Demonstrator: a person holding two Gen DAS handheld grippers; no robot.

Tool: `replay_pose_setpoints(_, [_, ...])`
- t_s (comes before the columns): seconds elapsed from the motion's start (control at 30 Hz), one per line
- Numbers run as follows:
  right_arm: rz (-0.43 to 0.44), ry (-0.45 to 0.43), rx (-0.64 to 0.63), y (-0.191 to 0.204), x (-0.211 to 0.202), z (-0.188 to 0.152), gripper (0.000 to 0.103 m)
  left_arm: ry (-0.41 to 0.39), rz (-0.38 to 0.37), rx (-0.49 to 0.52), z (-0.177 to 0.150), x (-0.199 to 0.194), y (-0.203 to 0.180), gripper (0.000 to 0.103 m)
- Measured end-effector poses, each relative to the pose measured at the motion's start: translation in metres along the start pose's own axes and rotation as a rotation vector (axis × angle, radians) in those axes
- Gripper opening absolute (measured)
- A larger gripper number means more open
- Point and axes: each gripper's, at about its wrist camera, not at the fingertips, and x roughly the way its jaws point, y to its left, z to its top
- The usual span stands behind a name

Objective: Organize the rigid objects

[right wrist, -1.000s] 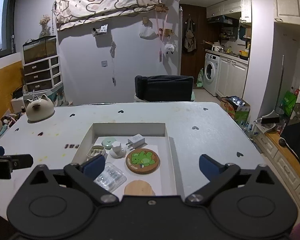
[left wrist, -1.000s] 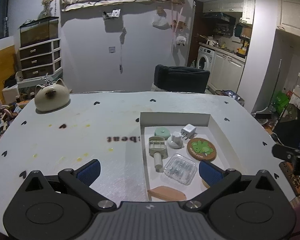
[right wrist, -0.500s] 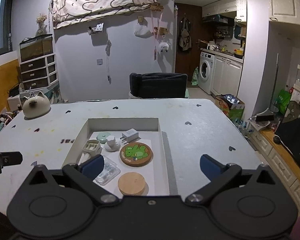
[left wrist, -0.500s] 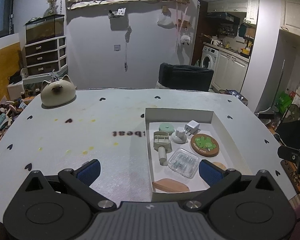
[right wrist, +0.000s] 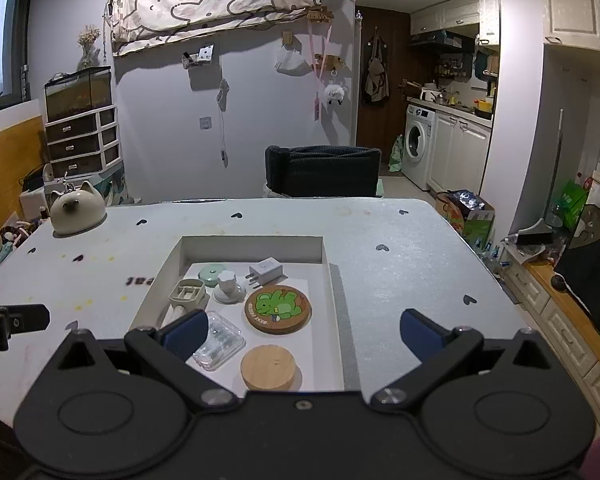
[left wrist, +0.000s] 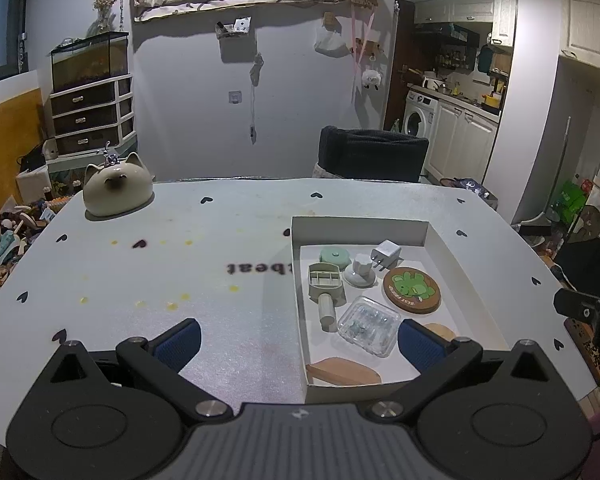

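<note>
Grippers come nearest: the left gripper (left wrist: pixel 298 338) and right gripper (right wrist: pixel 302 330) both hang spread wide and empty above the near edge of the worktop (left wrist: pixel 180 264). Just beyond, the white tray (right wrist: pixel 336 292) holds everything: plain wooden disc (right wrist: pixel 270 366), clear case (right wrist: pixel 220 344), frog coaster (right wrist: pixel 278 308), then charger plug (right wrist: pixel 265 270) farthest. Sorting looks essentially finished; only the cat-shaped pot (left wrist: pixel 117 190) sits outside, far left.

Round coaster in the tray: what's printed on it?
A green cartoon animal inside a brown rim; the coaster shows best in the right wrist view.
</note>
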Motion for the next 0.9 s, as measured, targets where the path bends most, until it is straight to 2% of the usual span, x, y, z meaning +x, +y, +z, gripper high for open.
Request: replay_pose_setpoints(0.9, [0.001,-0.006,0.001,0.0006,-0.0003,0.0009,0.103,-0.011,0.005,-0.007,0.0031,-0.0022,0.0033,0.103])
